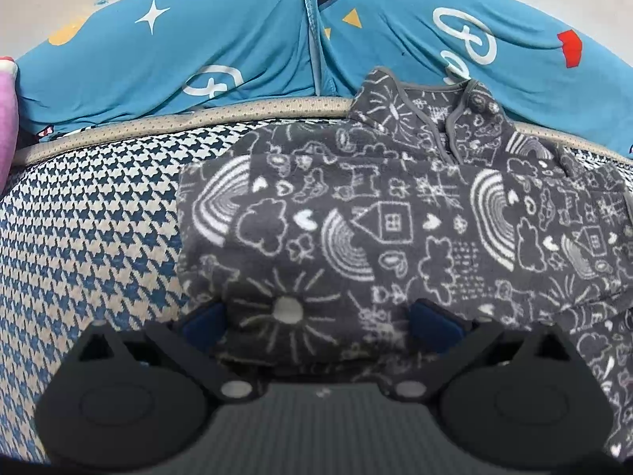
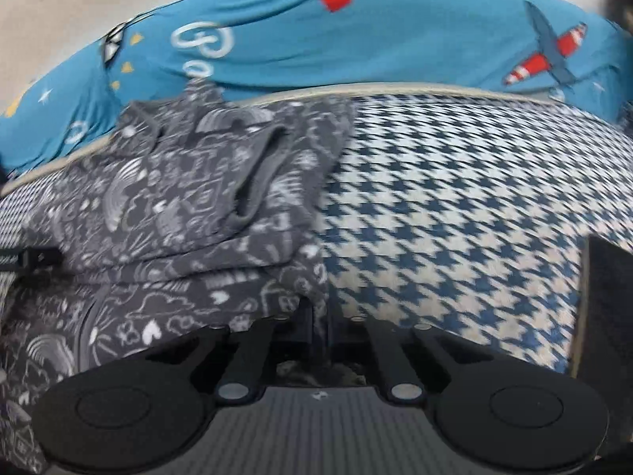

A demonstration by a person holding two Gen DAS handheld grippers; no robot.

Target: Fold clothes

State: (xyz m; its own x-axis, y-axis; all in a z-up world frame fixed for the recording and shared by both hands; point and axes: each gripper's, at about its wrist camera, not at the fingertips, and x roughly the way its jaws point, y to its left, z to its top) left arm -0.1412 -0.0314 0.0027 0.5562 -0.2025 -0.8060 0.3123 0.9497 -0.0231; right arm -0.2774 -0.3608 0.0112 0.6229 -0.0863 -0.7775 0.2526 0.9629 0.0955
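Observation:
A grey garment [image 1: 356, 217] with white doodle prints lies folded on a blue-and-cream houndstooth surface [image 1: 99, 217]. Its buttoned collar [image 1: 474, 103] points to the far edge. My left gripper [image 1: 318, 324] is open at the garment's near edge. Its blue pads [image 1: 201, 324] stand wide apart, with a hump of the fabric between them. In the right wrist view the garment [image 2: 178, 198] fills the left half, a sleeve cuff [image 2: 257, 182] lying on top. My right gripper [image 2: 318, 312] is shut on the garment's near right corner, its fingers pressed together.
A blue printed cloth [image 1: 257, 39] with stars and planes is bunched along the far side, behind a beige trim [image 1: 198, 118]. Something pink [image 1: 6, 118] shows at the far left. A dark object [image 2: 605, 308] stands at the right. Bare houndstooth surface [image 2: 455, 217] extends right of the garment.

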